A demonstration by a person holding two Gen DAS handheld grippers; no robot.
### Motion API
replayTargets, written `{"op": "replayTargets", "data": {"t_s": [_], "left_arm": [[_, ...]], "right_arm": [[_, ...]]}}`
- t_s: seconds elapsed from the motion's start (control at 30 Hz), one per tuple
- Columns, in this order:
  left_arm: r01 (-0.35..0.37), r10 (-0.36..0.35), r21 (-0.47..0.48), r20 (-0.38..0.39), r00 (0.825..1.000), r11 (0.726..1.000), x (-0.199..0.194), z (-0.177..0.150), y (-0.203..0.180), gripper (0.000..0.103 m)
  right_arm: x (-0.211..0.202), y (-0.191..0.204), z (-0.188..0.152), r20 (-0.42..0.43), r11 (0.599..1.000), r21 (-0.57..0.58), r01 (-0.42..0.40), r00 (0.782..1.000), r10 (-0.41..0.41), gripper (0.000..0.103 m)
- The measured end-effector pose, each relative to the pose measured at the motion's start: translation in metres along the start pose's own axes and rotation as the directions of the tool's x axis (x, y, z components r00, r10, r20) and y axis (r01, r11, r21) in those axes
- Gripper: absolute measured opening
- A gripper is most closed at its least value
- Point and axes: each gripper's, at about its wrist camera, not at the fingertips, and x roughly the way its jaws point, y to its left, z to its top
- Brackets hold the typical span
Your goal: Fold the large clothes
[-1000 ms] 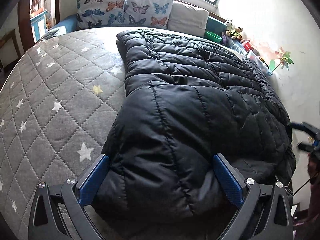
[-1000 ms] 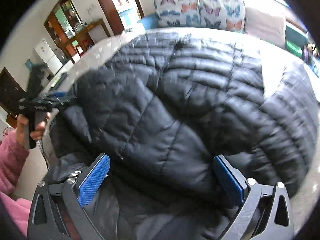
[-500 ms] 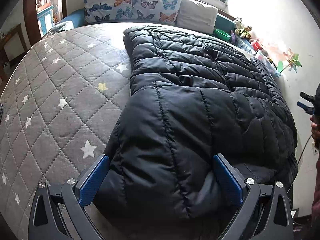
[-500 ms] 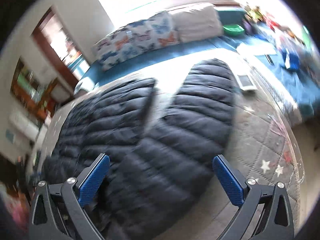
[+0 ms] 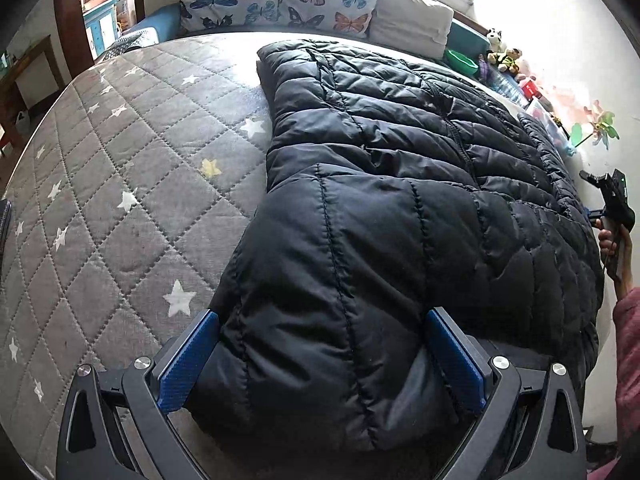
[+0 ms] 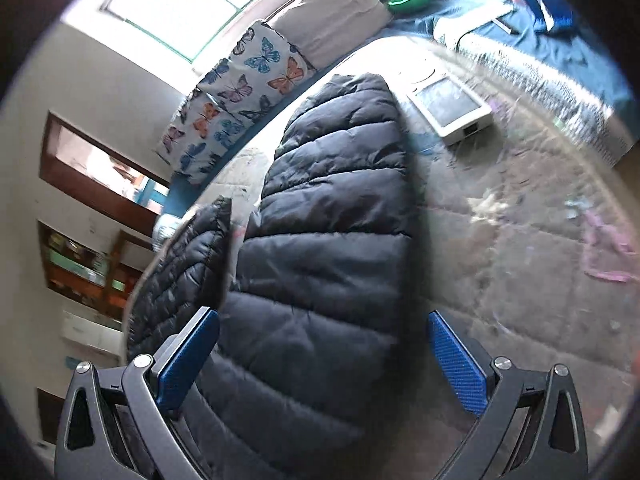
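Observation:
A large black quilted puffer jacket (image 5: pixel 400 200) lies spread on the grey star-quilted mattress (image 5: pixel 120 184). My left gripper (image 5: pixel 320 360) is open, its blue pads on either side of the jacket's near folded part. In the right wrist view the jacket (image 6: pixel 328 248) appears as a long padded section running away from me. My right gripper (image 6: pixel 324 360) is open above its near end, not clamped on it. The right gripper also shows in the left wrist view (image 5: pixel 612 200), held in a hand beyond the jacket's right edge.
Butterfly pillows (image 5: pixel 280 0) and a white pillow (image 5: pixel 412 20) line the head of the bed. A green bowl (image 5: pixel 462 60) and soft toys (image 5: pixel 504 54) sit at the far right. A white tablet-like device (image 6: pixel 452 108) lies on the mattress beside the jacket.
My right gripper swung from over the jacket's middle out to its right side and tilted; the view now looks along one padded section. The left gripper pulled back slightly and stays open.

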Motion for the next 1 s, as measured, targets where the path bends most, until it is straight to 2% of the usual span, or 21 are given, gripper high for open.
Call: {"op": "replayTargets", "data": {"t_s": [0.13,0.37,0.4,0.43,0.47,0.5,0.57,0.6,0.7,0.77,0.87,1.0], "left_arm": [[-0.006,0.006,-0.009,-0.006,1.000,1.000,0.001,0.002,0.000,0.103],[-0.002,0.001,-0.022,-0.005,1.000,1.000,0.001,0.003,0.001,0.103],[-0.001,0.001,-0.021,-0.005,1.000,1.000,0.001,0.004,0.001,0.103],[-0.001,0.001,-0.020,-0.003,1.000,1.000,0.001,0.003,0.001,0.103],[-0.001,0.001,-0.019,-0.002,1.000,1.000,0.001,0.003,0.001,0.103],[-0.001,0.000,-0.020,-0.002,1.000,1.000,0.001,0.003,0.001,0.103],[0.000,0.000,-0.020,0.000,1.000,1.000,0.001,0.003,0.002,0.103],[0.002,-0.002,-0.020,0.001,1.000,1.000,0.001,0.003,0.002,0.103],[0.007,-0.006,-0.024,0.004,1.000,1.000,0.000,0.003,0.002,0.103],[0.009,-0.009,-0.026,0.005,1.000,1.000,-0.002,0.004,0.003,0.103],[0.005,-0.004,-0.024,0.019,1.000,1.000,-0.010,0.004,0.003,0.103],[-0.012,0.013,-0.014,0.097,0.995,1.000,-0.037,0.001,0.009,0.103]], "right_arm": [[0.008,-0.003,0.006,0.008,0.993,0.047,-0.104,0.995,0.103,0.103],[0.029,0.010,0.021,-0.043,0.990,0.009,-0.139,0.989,0.139,0.103],[0.032,0.012,0.020,-0.059,0.985,0.017,-0.174,0.983,0.175,0.101],[0.032,0.011,0.019,-0.060,0.982,0.024,-0.188,0.980,0.189,0.089],[0.031,0.010,0.019,-0.054,0.981,0.032,-0.193,0.979,0.194,0.071],[0.029,0.009,0.018,-0.053,0.974,0.059,-0.219,0.974,0.222,0.063],[0.024,0.011,0.017,-0.046,0.962,0.072,-0.262,0.963,0.265,0.026],[0.022,0.016,0.016,-0.051,0.965,0.060,-0.255,0.965,0.258,0.020],[0.012,0.034,0.012,-0.047,0.975,0.016,-0.224,0.973,0.224,0.015],[0.002,0.047,0.010,-0.029,0.970,0.004,-0.245,0.969,0.245,0.014],[-0.021,0.083,0.003,0.003,0.958,-0.075,-0.275,0.961,0.276,0.014],[-0.067,0.159,-0.024,0.038,0.917,-0.263,-0.298,0.947,0.319,0.014]]}}
